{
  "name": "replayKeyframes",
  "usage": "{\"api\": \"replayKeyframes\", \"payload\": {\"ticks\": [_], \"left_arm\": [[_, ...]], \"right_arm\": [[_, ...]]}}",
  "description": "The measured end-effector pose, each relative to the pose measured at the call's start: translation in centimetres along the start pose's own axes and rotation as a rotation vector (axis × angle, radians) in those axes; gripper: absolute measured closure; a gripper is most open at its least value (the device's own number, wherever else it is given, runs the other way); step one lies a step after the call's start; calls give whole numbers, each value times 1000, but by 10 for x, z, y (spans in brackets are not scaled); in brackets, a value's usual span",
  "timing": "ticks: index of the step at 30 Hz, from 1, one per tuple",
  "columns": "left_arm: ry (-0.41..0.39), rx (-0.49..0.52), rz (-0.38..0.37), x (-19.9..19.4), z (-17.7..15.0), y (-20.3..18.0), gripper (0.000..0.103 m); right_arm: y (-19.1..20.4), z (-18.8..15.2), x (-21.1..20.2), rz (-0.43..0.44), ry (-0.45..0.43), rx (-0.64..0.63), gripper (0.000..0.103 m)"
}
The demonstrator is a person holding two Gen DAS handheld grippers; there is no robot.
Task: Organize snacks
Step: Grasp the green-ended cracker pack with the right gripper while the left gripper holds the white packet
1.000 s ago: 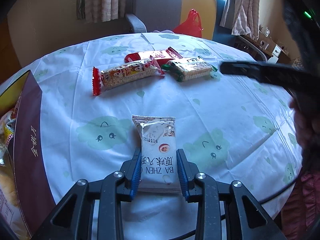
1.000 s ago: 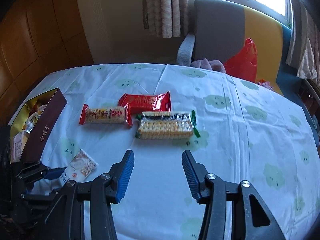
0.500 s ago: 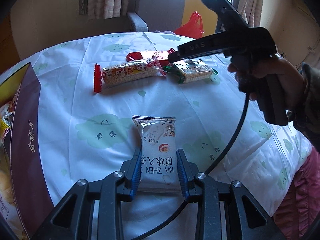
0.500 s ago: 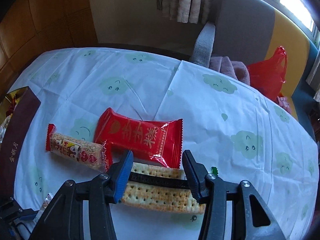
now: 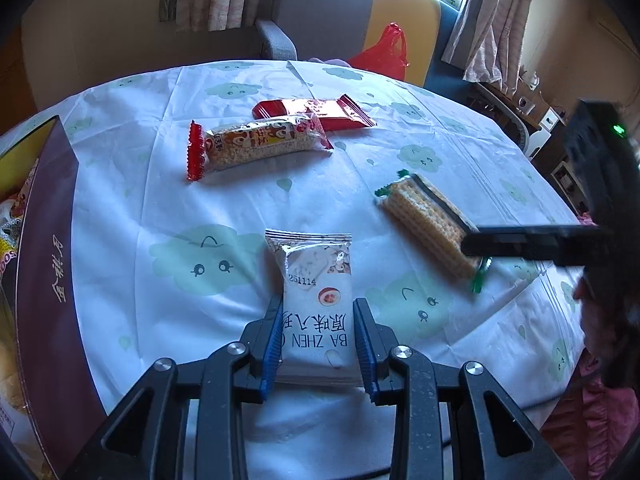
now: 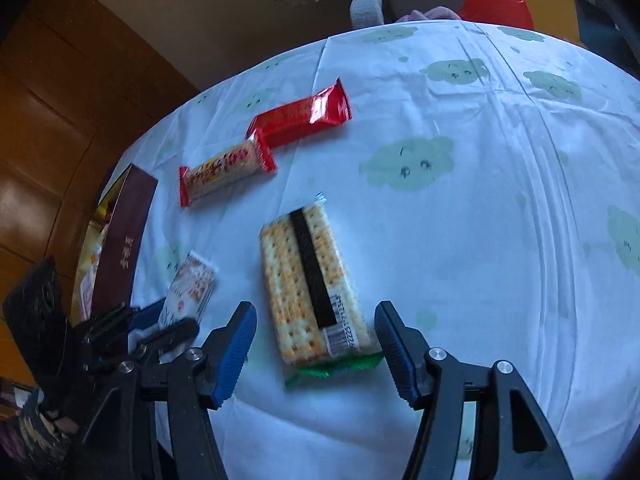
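The round surface (image 5: 460, 152) under its cloud-print cloth carries four snacks outside the maroon box (image 5: 52, 264) at its left edge, which already holds some packets, so by my reckoning most of the sorting is left. The cracker pack (image 6: 312, 280) lies flat between the pads of the right claw (image 6: 316, 340), whose jaws are opening clear of it. Beyond lie the red-ended rice bar (image 5: 256, 144) and red wrapper (image 5: 316, 114), while the left claw (image 5: 318, 344) clamps the small white pouch (image 5: 318, 292).

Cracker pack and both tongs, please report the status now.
Left tongs shut on white packet. Right tongs opening, cracker pack loose between them on table. Nothing in the way.
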State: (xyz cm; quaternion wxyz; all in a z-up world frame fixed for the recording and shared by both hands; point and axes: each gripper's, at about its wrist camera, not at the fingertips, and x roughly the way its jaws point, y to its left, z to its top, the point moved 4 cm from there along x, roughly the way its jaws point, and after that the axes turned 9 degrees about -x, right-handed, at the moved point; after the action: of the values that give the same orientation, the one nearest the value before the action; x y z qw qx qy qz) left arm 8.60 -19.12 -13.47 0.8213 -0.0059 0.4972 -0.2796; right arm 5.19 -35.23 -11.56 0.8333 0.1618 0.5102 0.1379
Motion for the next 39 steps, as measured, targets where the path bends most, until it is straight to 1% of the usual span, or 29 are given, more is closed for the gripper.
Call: {"api": "replayKeyframes", "payload": {"ticks": [3,6,8,11,14,17,18,19,23,28,30,32,34,39], "left_arm": [[-7,28,23,1,-1,-4,70],[-13,36,35,1,-3,-5,70],[-14,39,39,1,-3,-6,70],[-16,43,44,1,-3,-7,69],[-18,45,50,1,-4,-7,69],[-20,46,53,1,-5,-7,69],[-21,46,53,0,-5,-7,69],[-20,48,54,0,-5,-7,69],[-23,50,59,0,-6,-7,69],[-14,46,78,0,-3,-10,70],[-5,27,75,-3,-2,-10,70],[0,17,60,-8,-4,-11,70],[-9,29,59,-15,-7,-14,70],[-57,46,20,-47,-9,-22,70]], "right_arm": [[17,-18,-6,-33,16,-57,40],[24,-18,-12,-116,-9,-107,40],[25,-9,-15,-147,-36,-110,39],[26,6,-11,-201,-53,-138,39],[32,19,4,-264,-35,-201,39],[36,23,21,-322,1,-249,39],[36,21,25,-341,19,-263,42],[36,18,29,-359,42,-270,56],[49,-10,24,-352,22,-314,56],[54,-41,13,-330,-33,-277,55],[56,-45,12,-338,-54,-274,55],[58,-44,13,-355,-54,-283,55],[58,-44,13,-361,-57,-282,55],[59,-45,12,-371,-81,-284,55]]}}
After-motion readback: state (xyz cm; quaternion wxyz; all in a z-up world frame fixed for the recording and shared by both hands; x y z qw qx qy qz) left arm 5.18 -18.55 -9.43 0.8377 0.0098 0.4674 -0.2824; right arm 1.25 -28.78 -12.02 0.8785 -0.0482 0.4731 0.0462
